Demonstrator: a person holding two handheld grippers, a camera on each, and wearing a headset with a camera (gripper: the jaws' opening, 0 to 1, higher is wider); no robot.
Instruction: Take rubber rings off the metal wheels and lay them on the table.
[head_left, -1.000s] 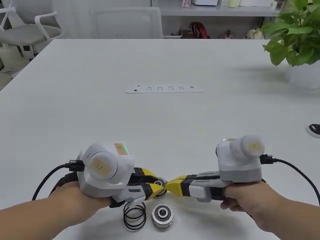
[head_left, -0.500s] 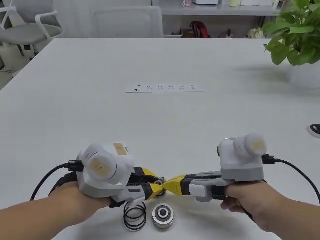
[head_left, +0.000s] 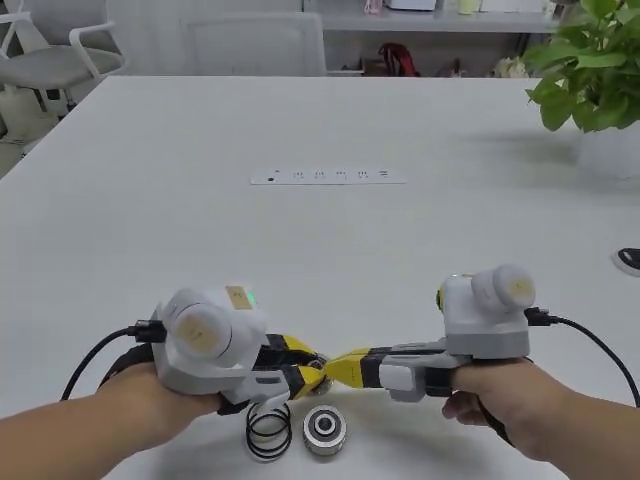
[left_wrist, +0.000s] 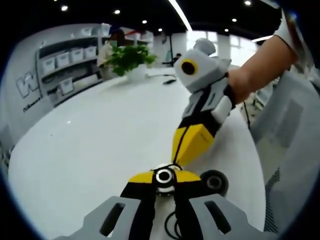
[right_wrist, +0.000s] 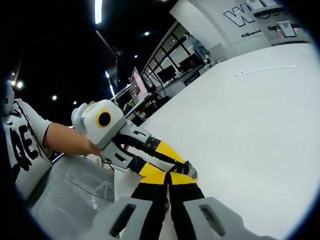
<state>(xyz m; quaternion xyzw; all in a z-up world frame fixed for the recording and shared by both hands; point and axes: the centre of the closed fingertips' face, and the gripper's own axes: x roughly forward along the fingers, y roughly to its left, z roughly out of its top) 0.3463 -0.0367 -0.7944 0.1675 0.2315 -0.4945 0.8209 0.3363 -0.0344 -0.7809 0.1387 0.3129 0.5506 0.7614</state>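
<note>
At the desk's (head_left: 330, 250) near edge, just above the loose metal wheel (head_left: 325, 428): left tongs (head_left: 312, 373), clamped on a second metal wheel (left_wrist: 164, 176). Against its rim, right tongs (head_left: 336, 368), jaws pressed together; whether a ring lies between them, cannot tell. Black rubber rings (head_left: 268, 430), piled just left of the loose metal wheel. Handling advice: keep the left grip firm and peel outward evenly, without jerking.

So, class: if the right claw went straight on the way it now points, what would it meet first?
The metal wheel clamped in the left claw; the right claw looks about touching it, depth unclear.
</note>
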